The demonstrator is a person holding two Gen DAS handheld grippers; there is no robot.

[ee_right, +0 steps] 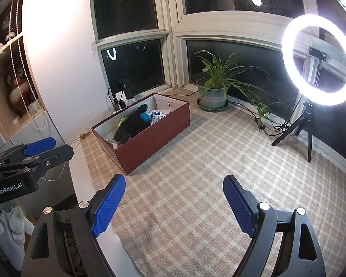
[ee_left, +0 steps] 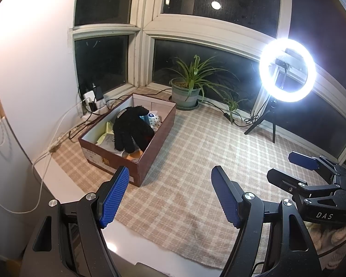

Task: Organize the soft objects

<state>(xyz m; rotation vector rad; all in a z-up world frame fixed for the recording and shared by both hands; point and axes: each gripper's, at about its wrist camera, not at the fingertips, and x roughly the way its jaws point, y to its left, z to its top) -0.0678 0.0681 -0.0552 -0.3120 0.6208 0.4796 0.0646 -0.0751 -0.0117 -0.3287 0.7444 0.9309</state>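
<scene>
Both tools hang wide open and empty over the checked cloth [ee_left: 184, 161] on the tabletop: left tool [ee_left: 170, 196], right tool [ee_right: 173, 207]. Far left, the brown box [ee_left: 159, 136] already holds a black plush toy [ee_left: 132, 129] and other soft things. Any further piece is best lowered gently into the box's free near corner, probably.

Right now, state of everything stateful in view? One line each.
left gripper: open, nothing between its fingers
right gripper: open, nothing between its fingers
brown box: lidless, on the plaid cloth
black plush toy: inside the box, atop papers
ring light: lit, upright on its tripod
potted plant: upright by the window
charger: plugged into the power strip
</scene>
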